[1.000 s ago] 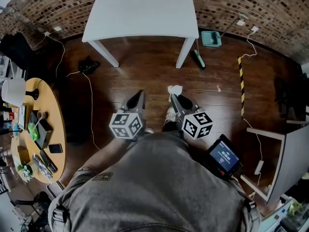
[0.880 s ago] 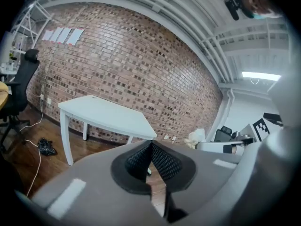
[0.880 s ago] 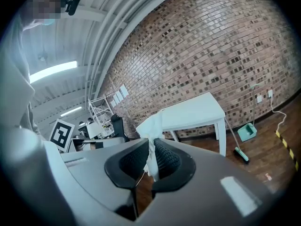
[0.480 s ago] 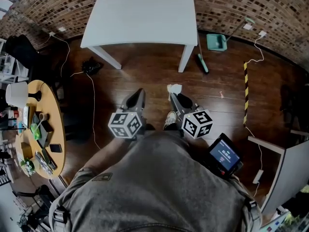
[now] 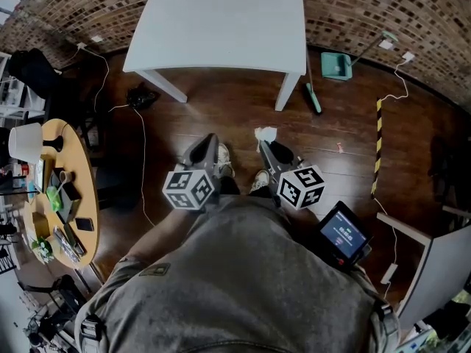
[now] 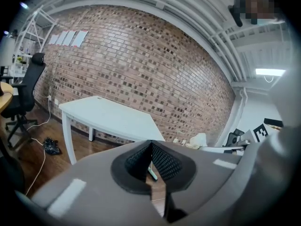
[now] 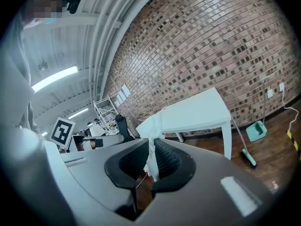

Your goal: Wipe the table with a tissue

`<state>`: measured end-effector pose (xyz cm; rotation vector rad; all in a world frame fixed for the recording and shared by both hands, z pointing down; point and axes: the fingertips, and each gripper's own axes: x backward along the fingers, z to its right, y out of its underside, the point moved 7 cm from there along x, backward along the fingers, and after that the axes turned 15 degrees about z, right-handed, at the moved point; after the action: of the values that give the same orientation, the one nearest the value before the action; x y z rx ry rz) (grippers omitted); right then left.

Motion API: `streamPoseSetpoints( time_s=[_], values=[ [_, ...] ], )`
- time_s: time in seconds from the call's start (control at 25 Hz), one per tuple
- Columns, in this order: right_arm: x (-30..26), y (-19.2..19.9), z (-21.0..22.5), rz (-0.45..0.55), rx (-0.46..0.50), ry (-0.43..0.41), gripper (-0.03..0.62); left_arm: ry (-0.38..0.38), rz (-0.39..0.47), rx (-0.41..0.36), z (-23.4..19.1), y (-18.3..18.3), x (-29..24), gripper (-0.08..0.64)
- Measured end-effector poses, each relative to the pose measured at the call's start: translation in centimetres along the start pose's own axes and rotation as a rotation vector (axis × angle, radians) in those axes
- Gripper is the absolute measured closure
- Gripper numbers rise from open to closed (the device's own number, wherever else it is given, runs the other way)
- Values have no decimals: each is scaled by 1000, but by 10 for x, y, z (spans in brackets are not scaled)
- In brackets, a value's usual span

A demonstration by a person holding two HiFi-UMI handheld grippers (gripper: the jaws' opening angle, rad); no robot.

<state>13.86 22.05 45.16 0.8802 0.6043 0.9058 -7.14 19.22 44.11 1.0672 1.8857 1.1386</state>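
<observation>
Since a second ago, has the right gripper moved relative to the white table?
Yes, slightly. In the head view the right gripper, jaws shut on the tissue, is nearer the white table's front leg: it moved forward, toward the table.

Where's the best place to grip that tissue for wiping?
Its bunched narrow end, coming from behind, as the right gripper holds it: jaws shut on the twist of the tissue, the wider loose part sticking out ahead to meet the table.

A: Dim, is it?
B: From the head, yes: the dark brown wooden floor (image 5: 221, 116) is murky, the far white rectangular table (image 5: 221, 20) pale and bright.
A: The light source?
B: Long white ceiling lamps (image 7: 54, 79) (image 6: 270, 72), glaring in both gripper views. Edges bend, corners blacken, near foreground blurs.
</observation>
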Motion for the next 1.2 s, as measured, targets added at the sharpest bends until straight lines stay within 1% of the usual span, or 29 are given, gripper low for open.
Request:
streamPoseSetpoints(
  time_s=[0.12, 0.32, 0.72, 1.0, 1.2],
  values=[
    [-15, -4, 4, -5, 9, 7, 549, 12, -5, 7, -9, -2, -16, 558],
    [-48, -15, 13, -7, 26, 40, 549, 51, -12, 18, -29, -16, -52, 558],
    [-138, -31, 19, -3, 40, 108, 549, 118, -42, 42, -90, -51, -126, 558],
    [-181, -31, 18, -7, 56, 183, 549, 158, -60, 70, -130, -67, -152, 558],
    [-208, -29, 16, -17, 72, 202, 549, 160, -59, 87, -157, -77, -165, 558]
  ],
)
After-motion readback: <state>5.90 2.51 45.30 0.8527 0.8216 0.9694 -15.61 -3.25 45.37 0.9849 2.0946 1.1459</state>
